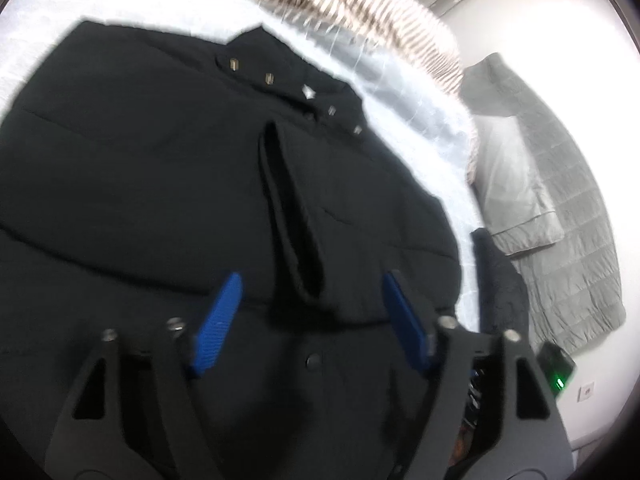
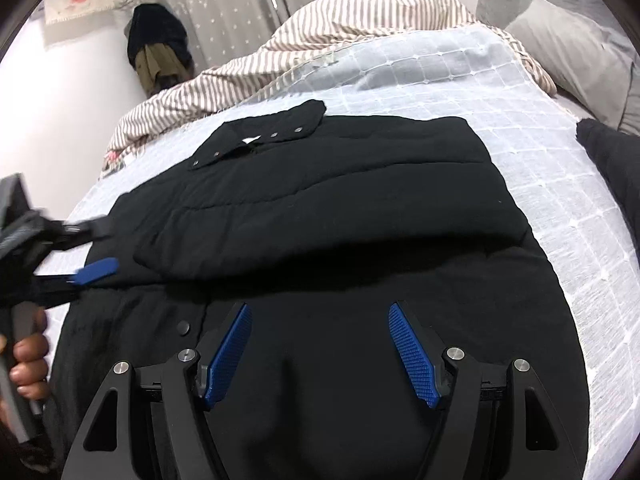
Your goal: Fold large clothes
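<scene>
Black padded jacket (image 2: 320, 200) spread flat on the bed's pale checked quilt (image 2: 540, 208), filling the middle and lower part of both frames. Collar with metal snaps (image 2: 260, 136) toward the upper middle of the right wrist view; same snaps (image 1: 308, 92) strung diagonally across the upper centre of the left wrist view.

Left wrist view only: a long dark folded strip of the jacket (image 1: 292, 208) running down the frame centre, a grey quilted garment (image 1: 560, 220) at the right, a small device with a green light (image 1: 558, 368) at lower right. Motion blur throughout.

Right wrist view only: striped duvet (image 2: 304, 44) bunched at the top, dotted curtains (image 2: 224, 4) behind, dark clothes hanging (image 2: 158, 48) at upper left, grey pillow (image 2: 576, 56) at upper right.

Left gripper (image 1: 312, 320) spread wide above the jacket's lower part, nothing between the blue pads (image 1: 218, 320); also seen at the left edge of the right wrist view (image 2: 96, 272), with the holding hand (image 2: 28, 364) below.

Right gripper (image 2: 320, 352) likewise spread wide, empty, over the jacket's near part.
</scene>
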{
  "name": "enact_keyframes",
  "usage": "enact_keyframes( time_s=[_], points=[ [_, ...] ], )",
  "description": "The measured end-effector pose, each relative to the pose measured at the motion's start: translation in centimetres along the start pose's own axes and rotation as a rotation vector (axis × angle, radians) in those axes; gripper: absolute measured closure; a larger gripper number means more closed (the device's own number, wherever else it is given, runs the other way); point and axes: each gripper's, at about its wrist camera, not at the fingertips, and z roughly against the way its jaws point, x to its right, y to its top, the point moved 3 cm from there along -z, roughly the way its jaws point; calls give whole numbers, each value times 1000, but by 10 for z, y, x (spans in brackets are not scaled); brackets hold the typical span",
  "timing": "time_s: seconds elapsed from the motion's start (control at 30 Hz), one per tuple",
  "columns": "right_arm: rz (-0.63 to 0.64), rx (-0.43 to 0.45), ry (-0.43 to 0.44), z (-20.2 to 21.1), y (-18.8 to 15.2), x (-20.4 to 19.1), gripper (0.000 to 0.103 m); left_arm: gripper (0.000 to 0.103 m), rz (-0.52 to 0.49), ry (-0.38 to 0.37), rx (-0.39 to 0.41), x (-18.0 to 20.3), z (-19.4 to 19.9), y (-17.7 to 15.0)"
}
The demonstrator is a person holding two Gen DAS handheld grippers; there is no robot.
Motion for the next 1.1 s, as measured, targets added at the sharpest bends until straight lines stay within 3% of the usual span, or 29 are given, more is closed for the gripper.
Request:
enact_keyframes(
  time_s=[0.07,0.1,0.13,0.3,0.37,0.47,0.57,0.63,0.77,0.83,1.1],
  points=[
    [-48,-2,5,-2,0,9,31,64,21,15,-38,3,-20,0],
    [-61,-8,7,-4,0,12,31,82,23,23,-45,5,-25,0],
    [-72,-10,9,-5,0,15,31,88,18,35,-38,7,-25,0],
    [-92,10,-18,-4,1,26,31,89,-119,81,139,30,7,2],
    [-104,11,-25,-5,2,29,31,89,-151,190,141,25,4,3],
    [-125,4,-36,-9,2,34,31,82,-171,330,20,4,-24,-4],
    [-136,-10,-43,-11,1,37,31,76,-185,326,47,4,-19,-7],
    [-138,-14,-44,-12,1,37,31,61,-190,344,58,4,-14,-10],
    [-141,-21,-42,-14,0,37,31,43,-210,365,58,4,-5,-11],
    [-133,-22,-42,-13,0,36,30,27,-217,374,63,4,0,-11],
    [-125,-23,-47,-8,1,31,23,6,-182,421,29,-4,31,-41]
  ],
)
